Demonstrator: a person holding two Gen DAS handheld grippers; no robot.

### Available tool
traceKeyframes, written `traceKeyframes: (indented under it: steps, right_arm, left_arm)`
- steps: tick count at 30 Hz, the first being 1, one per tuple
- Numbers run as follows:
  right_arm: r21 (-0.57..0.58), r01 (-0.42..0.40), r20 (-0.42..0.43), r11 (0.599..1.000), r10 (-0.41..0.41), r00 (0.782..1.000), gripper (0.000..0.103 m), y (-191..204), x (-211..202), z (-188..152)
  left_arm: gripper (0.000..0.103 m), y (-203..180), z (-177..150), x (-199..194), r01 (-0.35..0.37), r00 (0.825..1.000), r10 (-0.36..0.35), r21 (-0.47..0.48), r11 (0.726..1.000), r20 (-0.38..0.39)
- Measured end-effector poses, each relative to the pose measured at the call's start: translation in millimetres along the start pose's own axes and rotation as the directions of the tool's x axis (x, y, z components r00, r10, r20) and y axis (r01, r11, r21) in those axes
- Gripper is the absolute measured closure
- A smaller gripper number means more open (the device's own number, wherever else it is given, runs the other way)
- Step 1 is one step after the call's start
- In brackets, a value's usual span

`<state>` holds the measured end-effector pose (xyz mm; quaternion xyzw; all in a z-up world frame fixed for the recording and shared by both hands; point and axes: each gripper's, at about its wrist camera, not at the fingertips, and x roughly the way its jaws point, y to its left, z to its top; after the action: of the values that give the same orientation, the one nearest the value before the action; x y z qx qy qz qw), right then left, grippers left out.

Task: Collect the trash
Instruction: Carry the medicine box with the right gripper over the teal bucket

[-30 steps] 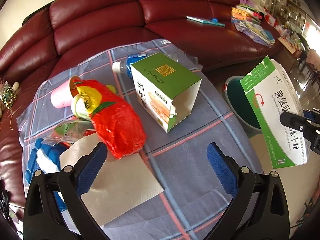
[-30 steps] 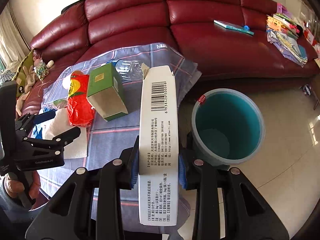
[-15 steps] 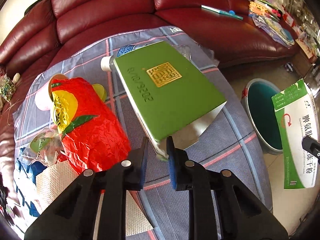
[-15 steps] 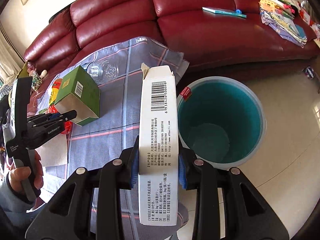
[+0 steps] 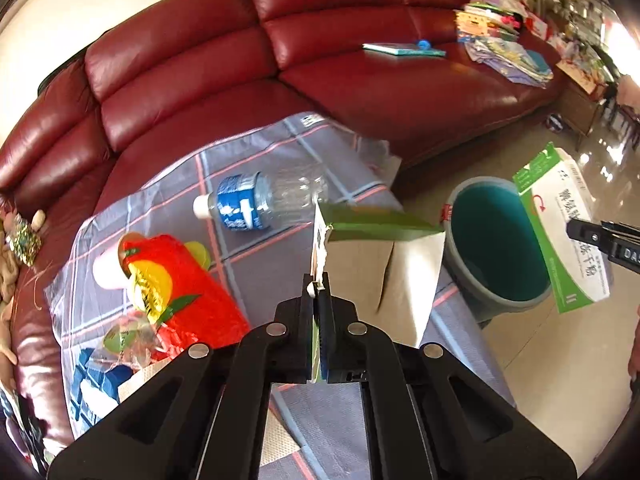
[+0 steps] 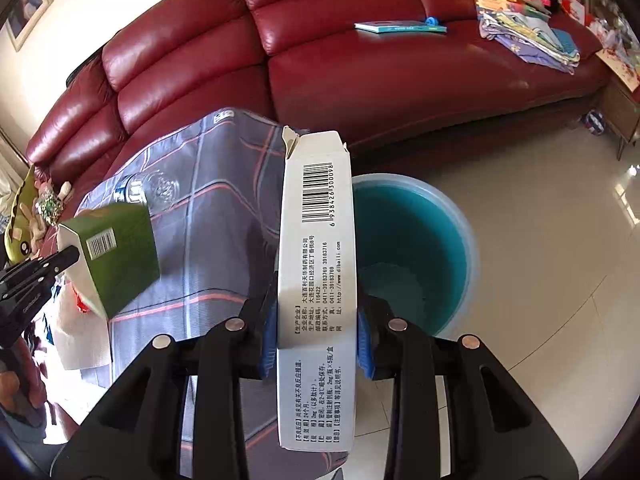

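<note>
A big dark red sofa [image 5: 304, 80] is curving around the room, and a grey checked cloth [image 5: 256, 248] is lying over a low table in front of it. The left gripper [image 5: 319, 292] is pinching the thin wall of a green box [image 5: 384, 256], with its two fingers pressed tight on the card, and the box is hanging in the air over the right edge of the cloth. The right gripper [image 6: 316, 328] is squeezing a long white box [image 6: 318, 264] by its two sides, and that box is sticking up just in front of a round blue bin [image 6: 412, 256] standing on the shiny floor. The bin is sitting near the right end of the cloth. On the cloth, a clear water bottle [image 5: 264, 202] with a blue label is lying on its side. A crinkly red bag [image 5: 188, 292] is lying to the left of it, next to a pink cup [image 5: 108, 268]. A brown paper napkin [image 5: 276, 444] is peeking out under the left gripper. Books and papers [image 5: 504, 44] are piled at the far right end of the sofa.
</note>
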<state>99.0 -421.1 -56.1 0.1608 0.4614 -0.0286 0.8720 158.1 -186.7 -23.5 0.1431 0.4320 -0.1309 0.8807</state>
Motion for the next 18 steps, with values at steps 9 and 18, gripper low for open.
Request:
traceKeyframes:
  steps: [9,18]
  right_arm:
    - [0.110,0.042,-0.029,0.993,-0.040,0.999,0.073,-59,10,6]
    - [0.155,0.086,-0.027,0.984,-0.083,0.996,0.073,-87,7,11]
  left_arm:
    - [0.101,-88,45,22,0.155,0.988,-0.153,0.132,0.979,-0.024]
    - [0.101,-154,85,41,0.268,0.963,-0.268,0.194,0.944,-0.027]
